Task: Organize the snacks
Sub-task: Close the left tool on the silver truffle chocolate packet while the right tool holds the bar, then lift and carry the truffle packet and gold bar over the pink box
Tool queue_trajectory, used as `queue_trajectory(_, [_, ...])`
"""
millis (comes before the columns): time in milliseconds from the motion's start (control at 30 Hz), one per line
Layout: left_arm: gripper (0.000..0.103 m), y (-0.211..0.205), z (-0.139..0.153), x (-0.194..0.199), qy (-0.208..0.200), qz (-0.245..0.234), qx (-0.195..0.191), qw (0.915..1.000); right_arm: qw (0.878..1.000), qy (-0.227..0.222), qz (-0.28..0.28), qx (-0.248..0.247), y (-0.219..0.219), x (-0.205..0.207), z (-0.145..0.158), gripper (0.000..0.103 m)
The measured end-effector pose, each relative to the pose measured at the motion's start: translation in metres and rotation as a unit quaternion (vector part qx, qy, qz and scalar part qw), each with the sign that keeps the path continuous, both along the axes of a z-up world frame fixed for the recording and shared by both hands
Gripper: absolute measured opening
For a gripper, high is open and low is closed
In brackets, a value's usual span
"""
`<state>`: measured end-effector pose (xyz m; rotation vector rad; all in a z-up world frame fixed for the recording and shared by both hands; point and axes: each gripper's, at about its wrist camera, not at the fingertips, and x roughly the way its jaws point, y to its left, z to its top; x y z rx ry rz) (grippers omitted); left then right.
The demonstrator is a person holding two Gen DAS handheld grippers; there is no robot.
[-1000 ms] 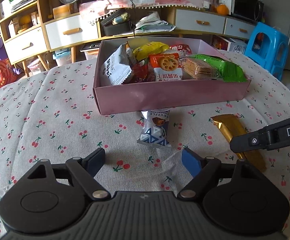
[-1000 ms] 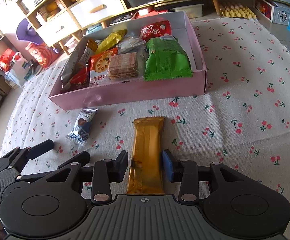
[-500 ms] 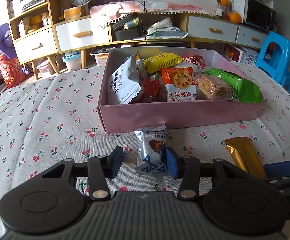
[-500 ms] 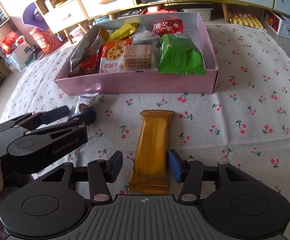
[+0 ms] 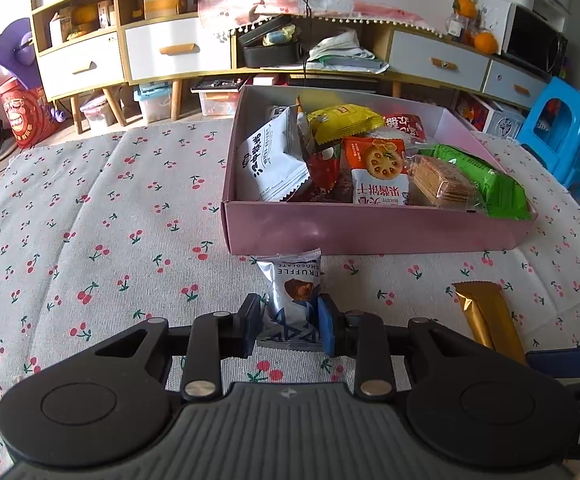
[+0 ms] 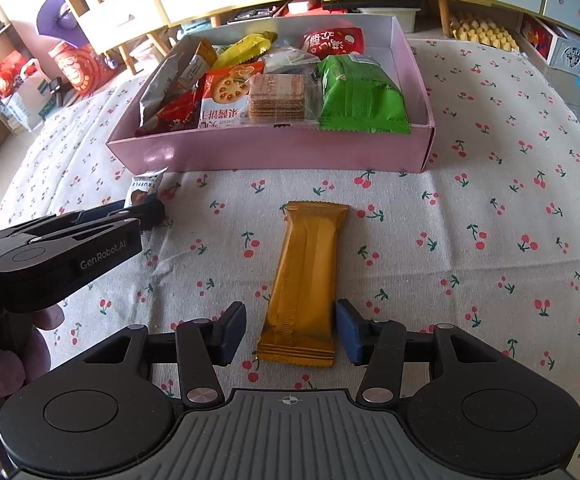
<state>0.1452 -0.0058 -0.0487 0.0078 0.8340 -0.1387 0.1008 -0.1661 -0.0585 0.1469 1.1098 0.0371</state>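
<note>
My left gripper (image 5: 289,328) is shut on a silver-blue truffle chocolate packet (image 5: 292,300) that lies on the cherry-print cloth just in front of the pink box (image 5: 370,234). The packet (image 6: 143,190) and left gripper (image 6: 146,214) also show in the right wrist view. My right gripper (image 6: 291,332) is open, its pads on either side of the near end of a gold snack bar (image 6: 306,276) lying flat on the cloth. There is a gap on each side. The gold bar (image 5: 486,318) shows in the left wrist view too.
The pink box (image 6: 274,152) holds several snack packets, including a green pack (image 6: 358,96), a cracker stack (image 6: 276,98) and a yellow packet (image 5: 342,120). Cabinets and shelves (image 5: 162,52) stand beyond the table; a blue stool (image 5: 562,132) stands at the right.
My left gripper moved forward to the truffle packet and closed on it. My right gripper opened a little wider around the gold bar.
</note>
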Motion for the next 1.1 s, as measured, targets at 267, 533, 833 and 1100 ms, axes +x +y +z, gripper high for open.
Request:
queue_trajectory(267, [0.025,0.008,0.004,0.001,0.025,0.01,-0.028,0.9993,1.0,0.004,-0.016,0.012,-0.005,0.002,0.002,0.033])
queue_trajectory(533, [0.024,0.011,0.012,-0.003,0.035,0.005,-0.049,0.9982,0.998,-0.002,-0.032,0.051,-0.011,0.005,0.014,0.033])
queue_trajectory(833, [0.024,0.019,0.025,-0.009,0.041,0.0,-0.073,0.9965,0.995,-0.02,-0.049,0.089,-0.02,0.008,0.035,0.033])
queue_trajectory(1100, [0.024,0.027,0.045,-0.012,0.026,0.006,-0.111,0.9935,0.988,-0.053,-0.076,0.123,-0.035,0.015,0.06,0.033])
